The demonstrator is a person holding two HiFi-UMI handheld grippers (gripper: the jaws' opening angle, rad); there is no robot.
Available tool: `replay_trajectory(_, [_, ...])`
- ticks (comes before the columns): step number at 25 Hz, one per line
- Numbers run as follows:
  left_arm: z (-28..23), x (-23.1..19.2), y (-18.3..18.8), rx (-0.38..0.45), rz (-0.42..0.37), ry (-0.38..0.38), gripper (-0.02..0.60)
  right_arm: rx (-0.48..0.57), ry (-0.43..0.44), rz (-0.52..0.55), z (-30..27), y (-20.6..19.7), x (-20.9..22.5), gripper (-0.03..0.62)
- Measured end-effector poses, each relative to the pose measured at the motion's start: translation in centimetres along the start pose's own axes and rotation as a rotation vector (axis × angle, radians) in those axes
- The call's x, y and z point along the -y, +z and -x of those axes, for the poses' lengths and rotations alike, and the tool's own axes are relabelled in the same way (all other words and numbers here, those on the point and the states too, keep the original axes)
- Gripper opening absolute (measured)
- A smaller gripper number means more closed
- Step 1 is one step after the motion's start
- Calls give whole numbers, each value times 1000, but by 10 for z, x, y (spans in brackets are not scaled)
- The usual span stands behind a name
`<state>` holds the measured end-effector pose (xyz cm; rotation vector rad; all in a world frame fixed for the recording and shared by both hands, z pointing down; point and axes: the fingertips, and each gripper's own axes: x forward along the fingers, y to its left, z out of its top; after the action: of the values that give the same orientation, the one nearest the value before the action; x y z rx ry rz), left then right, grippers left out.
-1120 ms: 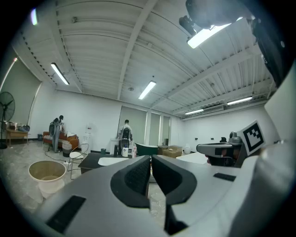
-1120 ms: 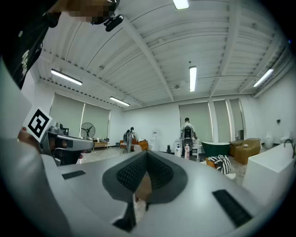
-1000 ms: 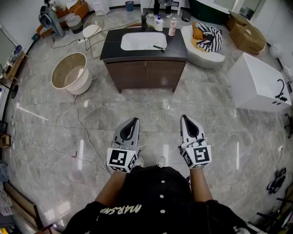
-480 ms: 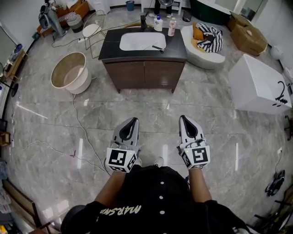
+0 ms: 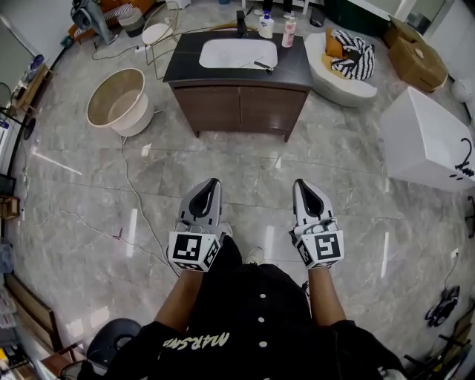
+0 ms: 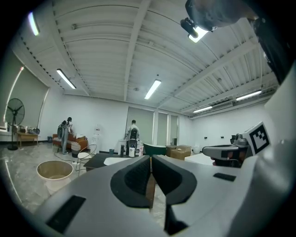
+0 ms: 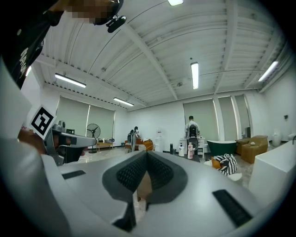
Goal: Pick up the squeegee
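Note:
The squeegee is a small dark tool. It lies on the dark vanity top at the right rim of the white basin, far ahead of both grippers. My left gripper and right gripper are held level side by side over the marble floor, pointing at the vanity. Both are shut with nothing between the pads. In the left gripper view the left gripper has its jaws meeting. The right gripper view shows the same for the right gripper.
Brown cabinet doors face me. A faucet and two bottles stand behind the basin. A beige round tub sits left, a white armchair and white box right. A cable crosses the floor.
Both grippers have drifted a little forward toward the vanity, still shut and empty. The vanity sits slightly higher and larger in the head view.

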<state>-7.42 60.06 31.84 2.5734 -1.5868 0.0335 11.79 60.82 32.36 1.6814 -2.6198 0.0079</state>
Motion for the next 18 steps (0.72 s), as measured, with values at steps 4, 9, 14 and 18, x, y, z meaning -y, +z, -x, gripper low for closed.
replay_trajectory(4, [-18, -10, -2, -10, -1, 6, 21, 7, 1, -7, -17, 0, 12, -5])
replay_trajectory(9, [-58, -26, 1, 2, -4, -18, 21, 14, -25, -3, -51, 1, 32, -5])
replay_trajectory(14, [-112, -57, 12, 10, -11, -37, 21, 4, -45, 18, -107, 6, 54, -5])
replay_trajectory(18, [-150, -89, 19, 15, -5, -36, 20, 9, -42, 31, -155, 12, 66, -5])
